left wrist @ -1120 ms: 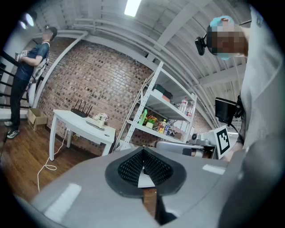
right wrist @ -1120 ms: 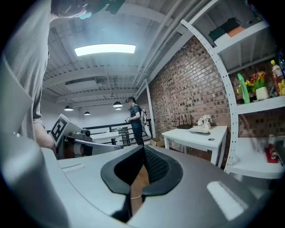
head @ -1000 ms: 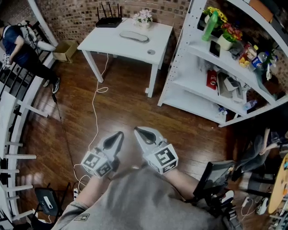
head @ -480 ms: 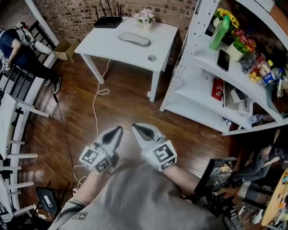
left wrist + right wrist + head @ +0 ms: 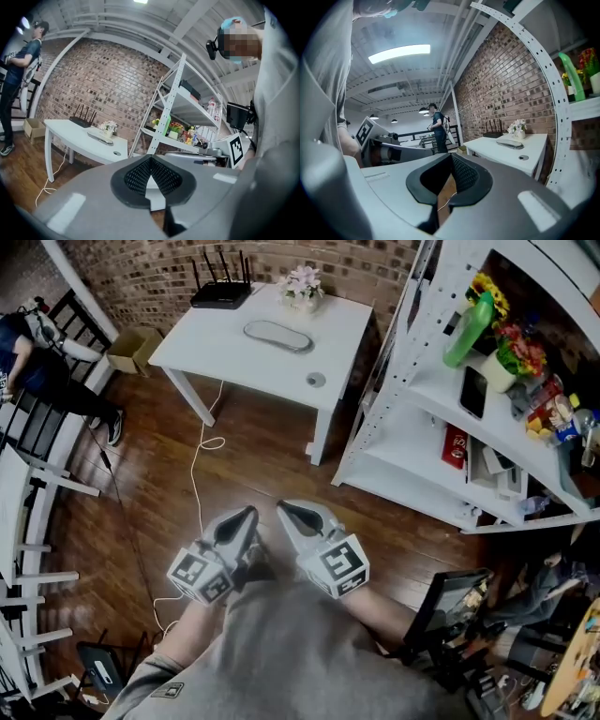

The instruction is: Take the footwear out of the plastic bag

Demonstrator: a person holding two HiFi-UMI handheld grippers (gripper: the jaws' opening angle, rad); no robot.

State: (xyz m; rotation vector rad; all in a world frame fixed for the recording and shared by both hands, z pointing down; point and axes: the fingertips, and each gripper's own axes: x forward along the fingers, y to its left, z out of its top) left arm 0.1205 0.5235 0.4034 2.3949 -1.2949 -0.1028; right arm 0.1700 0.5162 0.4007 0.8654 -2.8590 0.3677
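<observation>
No footwear or plastic bag shows in any view. Both grippers are held side by side in front of the person's chest, above the wooden floor. My left gripper [image 5: 246, 518] is shut with nothing between its jaws; in its own view the tips [image 5: 151, 161] meet. My right gripper [image 5: 287, 513] is shut and empty too, its tips [image 5: 451, 159] closed in its own view. Each carries a marker cube [image 5: 199, 577], and the left gripper view shows the right gripper's marker cube [image 5: 236, 147].
A white table [image 5: 225, 343] stands ahead with a router [image 5: 221, 292], a flower pot [image 5: 304, 284] and a flat grey object [image 5: 277, 336]. White shelving [image 5: 412, 442] with bottles and boxes rises on the right. A white cable [image 5: 199, 465] lies on the floor. A person [image 5: 42, 362] stands far left by railings.
The view has shifted slightly, so the table and the shelving sit a little differently in frame. Both grippers keep their place, shut and empty.
</observation>
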